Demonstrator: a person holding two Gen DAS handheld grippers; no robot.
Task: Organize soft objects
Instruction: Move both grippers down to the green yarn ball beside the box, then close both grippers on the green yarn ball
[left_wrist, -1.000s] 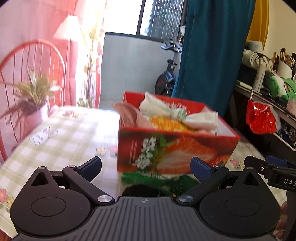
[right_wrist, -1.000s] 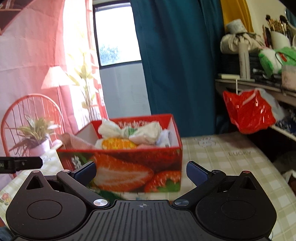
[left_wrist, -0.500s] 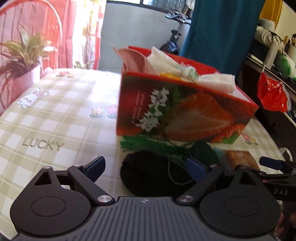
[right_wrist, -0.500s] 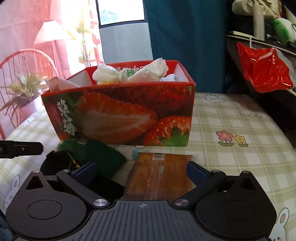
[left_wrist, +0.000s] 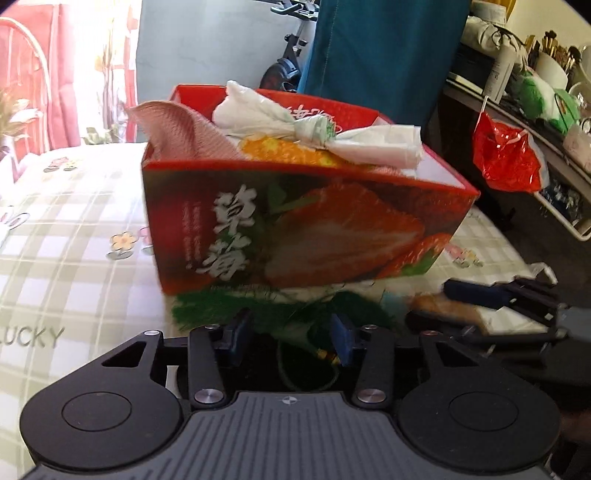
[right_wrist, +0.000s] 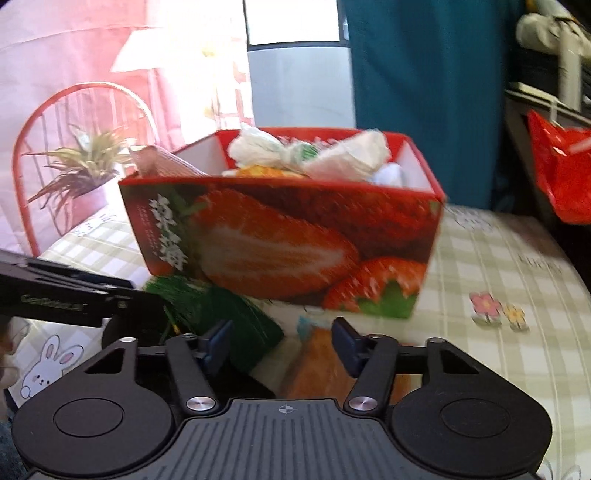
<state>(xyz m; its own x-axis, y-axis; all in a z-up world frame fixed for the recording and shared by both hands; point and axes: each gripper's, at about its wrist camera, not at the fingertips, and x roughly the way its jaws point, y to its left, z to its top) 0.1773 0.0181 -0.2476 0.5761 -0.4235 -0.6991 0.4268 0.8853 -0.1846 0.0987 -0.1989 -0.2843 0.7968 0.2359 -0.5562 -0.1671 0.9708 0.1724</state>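
A red strawberry-print box (left_wrist: 314, 229) stands on the checked tablecloth (left_wrist: 74, 240). It holds a pink cloth (left_wrist: 173, 129), a knotted white plastic bag (left_wrist: 295, 118) and something orange. In front of it lie a green fringed piece (left_wrist: 221, 306) and a black soft item (left_wrist: 295, 365) with a cord. My left gripper (left_wrist: 291, 338) is low over these with its jaws closing around them, and no firm pinch shows. My right gripper (right_wrist: 282, 341) is also closing, and it straddles a blurred orange-brown packet (right_wrist: 317, 354) beside the green piece (right_wrist: 229, 314).
A potted plant (right_wrist: 85, 166) and a red wire chair (right_wrist: 37, 147) stand at the table's left. A red plastic bag (left_wrist: 506, 155) hangs from a cluttered shelf on the right. A teal curtain (right_wrist: 424, 92) hangs behind the box (right_wrist: 280, 240).
Both grippers have dropped and tilted down toward the items in front of the box. Their jaws have narrowed from wide open to about half.
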